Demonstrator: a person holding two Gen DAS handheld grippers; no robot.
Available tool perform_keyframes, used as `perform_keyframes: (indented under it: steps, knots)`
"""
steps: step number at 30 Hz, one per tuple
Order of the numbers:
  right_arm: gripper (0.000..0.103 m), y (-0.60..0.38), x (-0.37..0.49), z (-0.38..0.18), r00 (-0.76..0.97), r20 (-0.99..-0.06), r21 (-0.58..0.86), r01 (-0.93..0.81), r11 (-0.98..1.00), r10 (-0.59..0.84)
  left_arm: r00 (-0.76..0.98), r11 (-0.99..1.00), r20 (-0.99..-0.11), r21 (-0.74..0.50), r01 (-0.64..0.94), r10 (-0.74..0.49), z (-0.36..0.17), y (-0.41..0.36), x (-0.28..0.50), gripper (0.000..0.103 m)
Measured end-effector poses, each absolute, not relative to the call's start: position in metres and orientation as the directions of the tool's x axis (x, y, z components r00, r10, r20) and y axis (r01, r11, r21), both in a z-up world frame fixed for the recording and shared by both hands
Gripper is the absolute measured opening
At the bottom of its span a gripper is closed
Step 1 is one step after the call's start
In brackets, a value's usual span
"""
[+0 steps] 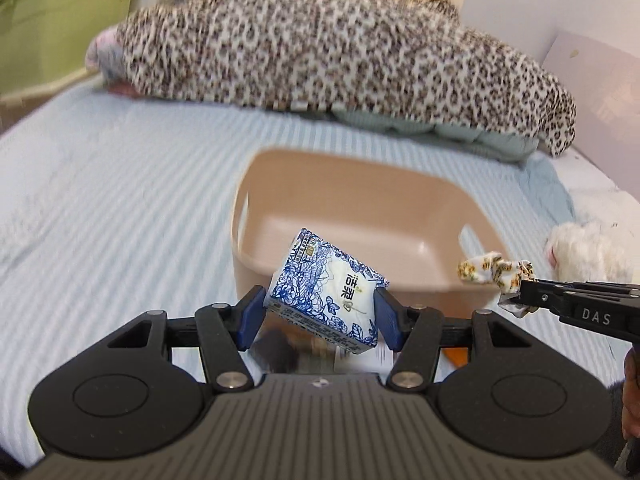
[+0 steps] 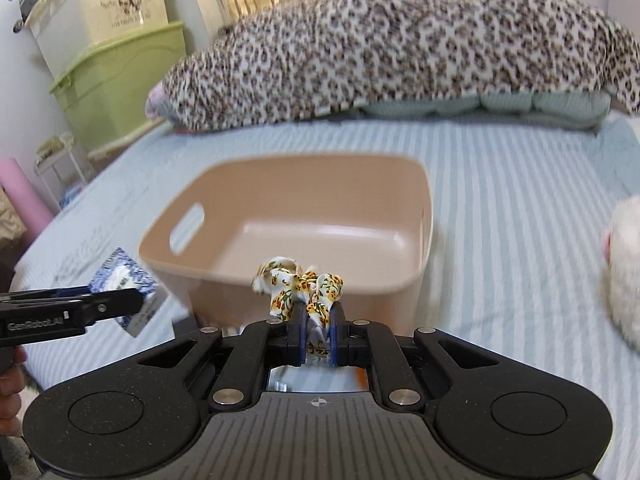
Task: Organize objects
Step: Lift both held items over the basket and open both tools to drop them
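Observation:
A beige plastic bin (image 1: 404, 220) with handle slots stands on the striped bed; it also shows in the right wrist view (image 2: 224, 276). My left gripper (image 1: 316, 316) is shut on a blue-and-white tissue pack (image 1: 324, 288), held tilted just before the bin's near wall. The pack and left gripper also show in the right wrist view (image 2: 124, 280) at lower left. My right gripper (image 2: 316, 332) is shut on a yellow floral scrunchie (image 2: 300, 284), held at the bin's near rim. The scrunchie also shows in the left wrist view (image 1: 496, 270).
A leopard-print blanket (image 2: 400, 48) covers pillows at the bed's far end. A white plush toy (image 2: 624, 272) lies right of the bin. Green and cream storage boxes (image 2: 120, 80) stand left of the bed. A wall is on the right.

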State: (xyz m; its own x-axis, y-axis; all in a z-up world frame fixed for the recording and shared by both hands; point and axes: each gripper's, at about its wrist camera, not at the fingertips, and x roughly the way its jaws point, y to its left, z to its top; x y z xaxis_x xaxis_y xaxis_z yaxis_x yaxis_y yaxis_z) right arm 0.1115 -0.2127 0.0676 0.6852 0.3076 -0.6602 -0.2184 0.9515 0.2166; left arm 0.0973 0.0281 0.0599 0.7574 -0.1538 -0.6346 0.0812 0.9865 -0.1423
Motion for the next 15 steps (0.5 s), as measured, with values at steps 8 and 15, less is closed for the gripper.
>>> perform_keyframes:
  steps: [8, 15]
  knots:
    - [0.010, -0.211, 0.153, 0.081, 0.739, -0.620, 0.171, -0.200, 0.965, 0.263, 0.789, 0.991, -0.602, -0.103, 0.081, -0.127, 0.073, 0.019, 0.147, 0.060]
    - [0.010, -0.207, 0.187, 0.065, 0.716, -0.657, 0.161, -0.173, 0.972, 0.237, 0.760, 0.997, -0.646, -0.030, 0.074, -0.076, 0.055, -0.002, 0.195, 0.060]
